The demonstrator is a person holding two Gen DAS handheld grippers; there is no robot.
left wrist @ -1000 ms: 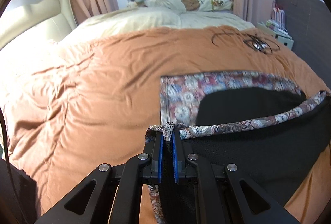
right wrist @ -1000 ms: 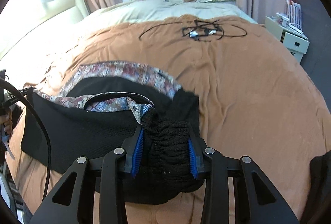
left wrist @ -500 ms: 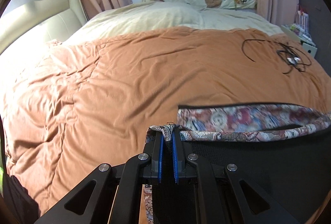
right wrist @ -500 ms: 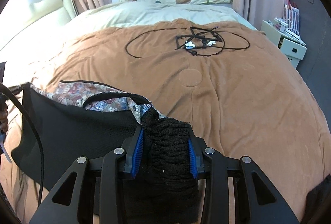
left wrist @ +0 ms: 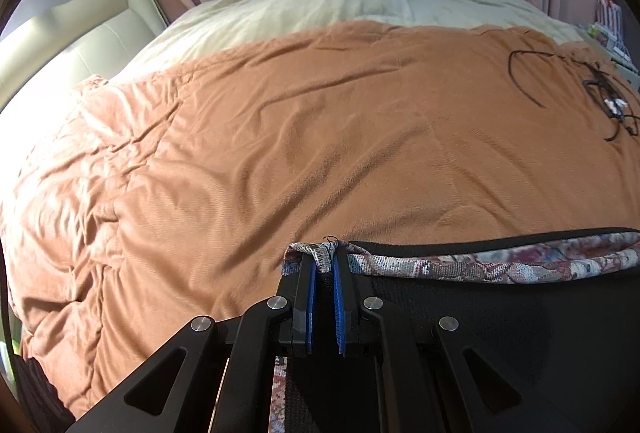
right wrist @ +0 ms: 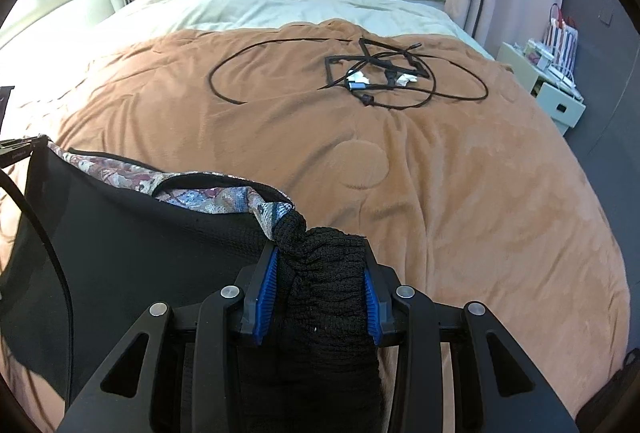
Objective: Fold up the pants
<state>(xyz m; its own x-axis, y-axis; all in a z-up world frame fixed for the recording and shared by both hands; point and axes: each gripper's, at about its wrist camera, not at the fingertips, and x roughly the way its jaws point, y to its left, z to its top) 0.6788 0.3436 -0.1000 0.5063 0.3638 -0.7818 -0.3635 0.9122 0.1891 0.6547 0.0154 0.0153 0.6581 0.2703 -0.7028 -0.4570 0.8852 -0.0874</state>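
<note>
Left wrist view: the left gripper (left wrist: 325,265) pinches the pants (left wrist: 500,333) by a thin patterned hem corner, jaws almost closed; the black knit cloth stretches rightward from it, low over the blanket (left wrist: 280,137). Right wrist view: the right gripper (right wrist: 319,269), jaws part open, clamps a thick ribbed bunch of the pants (right wrist: 120,233), whose long axis runs left toward the other hand, above the plush blanket (right wrist: 460,193).

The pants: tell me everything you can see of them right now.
The pants are black knit with a floral woven lining and edge band. They hang stretched between the two tools over the orange blanket. The left tool pinches the patterned band at one corner; the right tool clamps a thick bunched wad of black knit. The top edge sags open between them, showing the lining. The lower part is out of view.
</note>
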